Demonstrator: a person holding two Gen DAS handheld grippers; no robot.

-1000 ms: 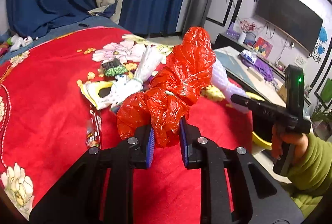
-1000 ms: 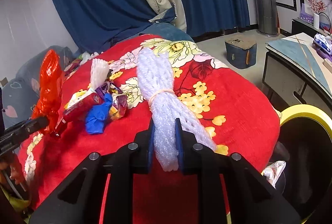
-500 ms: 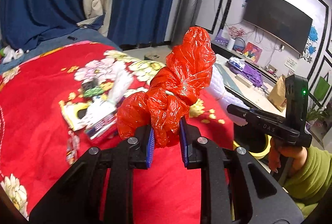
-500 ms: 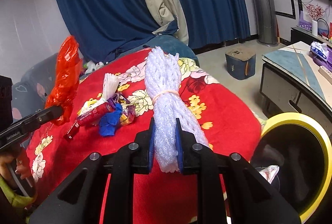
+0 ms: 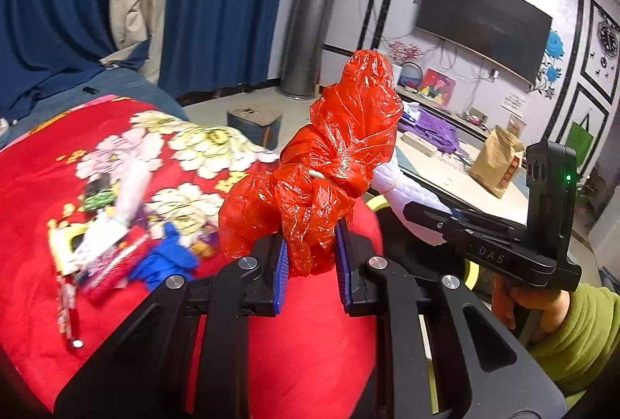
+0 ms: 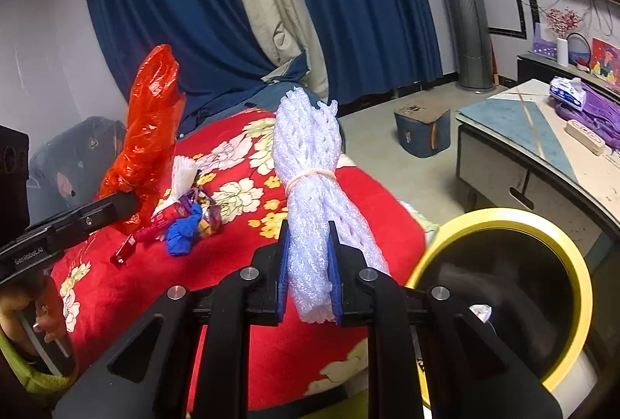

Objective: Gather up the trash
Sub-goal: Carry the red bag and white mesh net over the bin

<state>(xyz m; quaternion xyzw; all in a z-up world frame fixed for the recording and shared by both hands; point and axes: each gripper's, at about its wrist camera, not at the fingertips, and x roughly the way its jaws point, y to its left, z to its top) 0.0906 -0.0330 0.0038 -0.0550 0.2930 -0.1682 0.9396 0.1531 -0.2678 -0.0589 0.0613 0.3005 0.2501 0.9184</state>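
Note:
My left gripper [image 5: 310,260] is shut on a crumpled red plastic bag [image 5: 341,151] and holds it above the red floral blanket [image 5: 42,178]. The bag also shows in the right wrist view [image 6: 151,132]. My right gripper [image 6: 308,271] is shut on a white foam net bundle [image 6: 308,178] tied with a pink rubber band, held beside a yellow-rimmed trash bin [image 6: 503,225]. The bin holds a scrap of wrapper [image 6: 480,312]. The right gripper also shows in the left wrist view [image 5: 426,213].
A pile of trash lies on the blanket: a blue glove [image 6: 182,229], candy wrappers [image 6: 205,209], a white foam net [image 6: 182,175], a red packet [image 6: 131,240]. A low table [image 6: 515,132] stands right of the bin. A blue stool [image 6: 422,132] sits on the floor.
Both grippers have swung right, away from the trash pile and toward the bin, each still holding its item. The bin has come further into the right wrist view.

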